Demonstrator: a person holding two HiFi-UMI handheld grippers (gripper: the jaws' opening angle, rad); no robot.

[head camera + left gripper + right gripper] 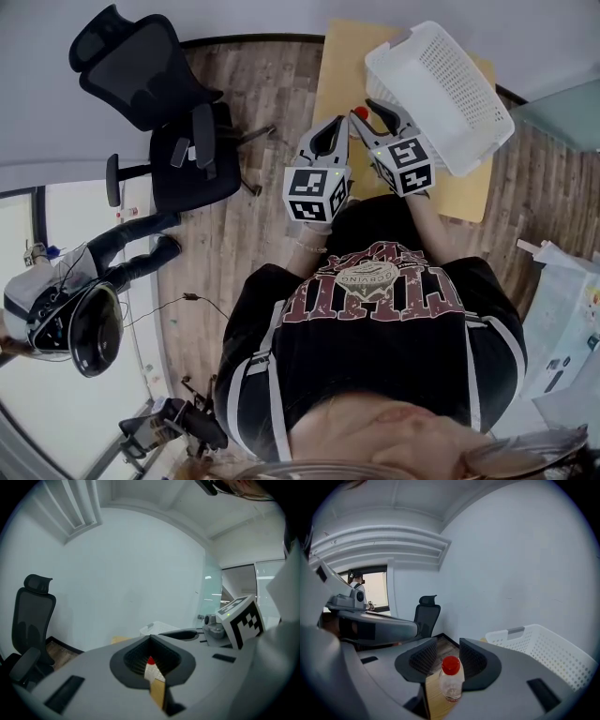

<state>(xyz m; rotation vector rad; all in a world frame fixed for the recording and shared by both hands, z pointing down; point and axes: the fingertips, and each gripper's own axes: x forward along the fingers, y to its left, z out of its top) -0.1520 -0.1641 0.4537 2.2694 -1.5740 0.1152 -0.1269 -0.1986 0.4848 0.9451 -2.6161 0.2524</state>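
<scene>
A small clear bottle with a red cap (451, 679) stands upright near the edge of a light wooden table (342, 66). My right gripper (443, 651) is open, and the bottle shows in the gap between its dark ribbed pads, just beyond them. In the head view the red cap (360, 112) sits between the tips of both grippers. My left gripper (150, 641) is shut with its tips together and nothing in them. The bottle (151, 667) shows through the slit below its tips. The left gripper (339, 120) is just left of the right gripper (375, 112).
A white perforated basket (441, 89) stands on the table right of the bottle, also seen as basket (539, 653). A black office chair (159, 103) is on the wood floor at left. Another person (84, 281) sits low at far left. A white wall is close behind.
</scene>
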